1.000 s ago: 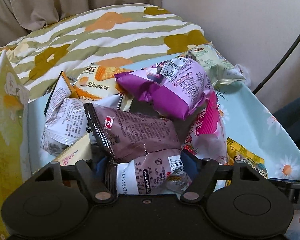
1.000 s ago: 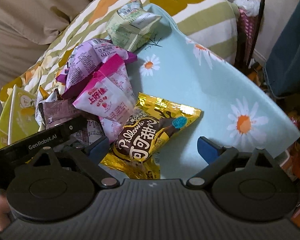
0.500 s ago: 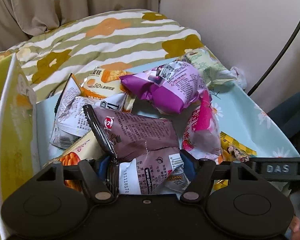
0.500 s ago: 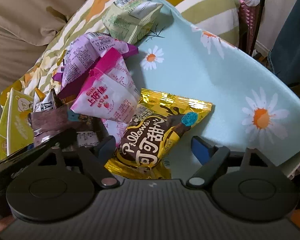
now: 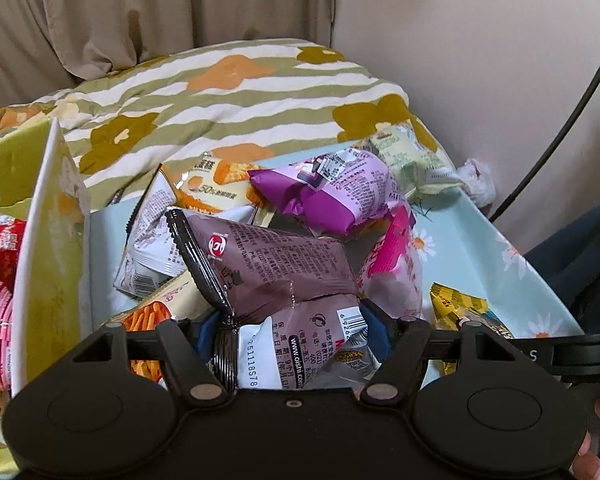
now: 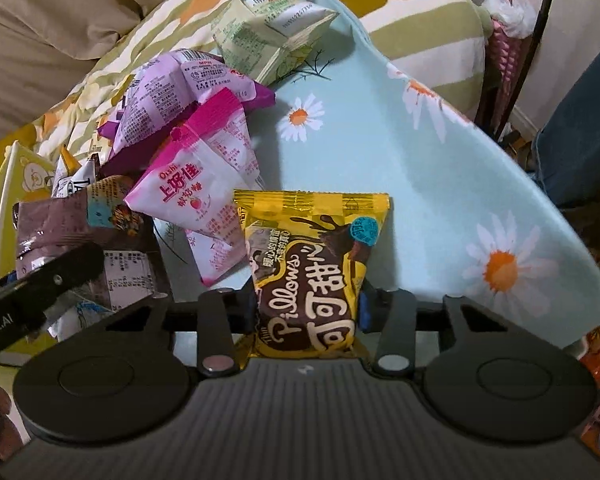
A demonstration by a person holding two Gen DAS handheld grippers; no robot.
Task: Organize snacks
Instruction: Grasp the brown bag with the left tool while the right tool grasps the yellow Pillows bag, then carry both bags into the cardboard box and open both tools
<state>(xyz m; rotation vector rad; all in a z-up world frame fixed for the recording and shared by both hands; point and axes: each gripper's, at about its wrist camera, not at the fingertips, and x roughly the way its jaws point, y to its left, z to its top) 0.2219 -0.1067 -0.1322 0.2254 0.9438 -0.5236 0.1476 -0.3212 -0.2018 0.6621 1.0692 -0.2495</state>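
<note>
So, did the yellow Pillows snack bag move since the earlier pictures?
Yes. The yellow Pillows bag turned upright between the closing right gripper fingers, away from the pink Oishi bag.

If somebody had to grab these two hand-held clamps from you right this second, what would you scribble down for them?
Left gripper: shut on the brown snack bag.
Right gripper: jaws have just closed onto the yellow cocoa snack bag; the bag is pinched between them.
The rest, among them a pink bag, a purple bag and a pale green bag, are piled loose on the daisy-print tray.
A yellow box on the left already holds some packets.
Left: put both held bags away, then the pile.
</note>
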